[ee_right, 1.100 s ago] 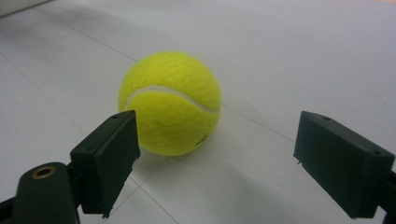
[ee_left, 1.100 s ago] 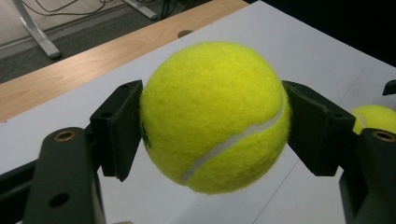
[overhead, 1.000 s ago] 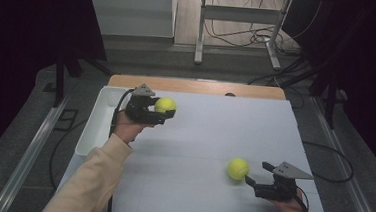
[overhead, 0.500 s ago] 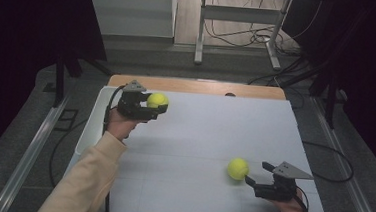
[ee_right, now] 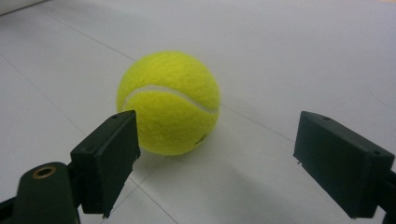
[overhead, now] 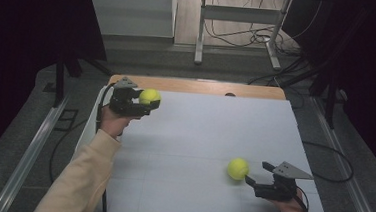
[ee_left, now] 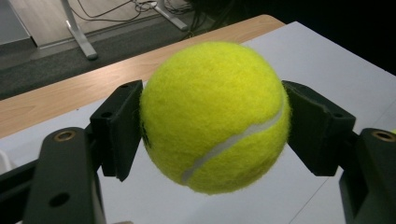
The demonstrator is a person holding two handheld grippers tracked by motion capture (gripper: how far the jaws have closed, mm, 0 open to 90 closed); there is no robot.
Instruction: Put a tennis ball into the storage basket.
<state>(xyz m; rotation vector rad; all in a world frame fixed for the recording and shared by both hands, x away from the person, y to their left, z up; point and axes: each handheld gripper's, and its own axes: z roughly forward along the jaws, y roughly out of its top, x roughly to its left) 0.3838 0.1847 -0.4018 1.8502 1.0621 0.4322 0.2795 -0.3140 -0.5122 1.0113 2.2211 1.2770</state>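
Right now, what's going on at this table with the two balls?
A person works two handheld grippers over a white table. The left gripper is clamped on a yellow tennis ball, held clear of the table near its far left corner. The right gripper rests open near the front right, its jaws short of a second tennis ball lying on the table.

A: In the left gripper view, what can't you make out?

B: The pads of the left tongs (ee_left: 212, 135) cover both flanks of the held tennis ball (ee_left: 215, 116), and the tongs' arms are cut off at the bottom edge.

A: And the right gripper view?

B: The near jaw at lower left hides a little of the second tennis ball (ee_right: 169, 100); both jaws run off the bottom edge.

A: The high view?

B: The sleeve (overhead: 78, 183) is cut off at the bottom edge. The small dark spot (overhead: 230, 94) at the worktop's (overhead: 199, 137) far edge is too small to tell.
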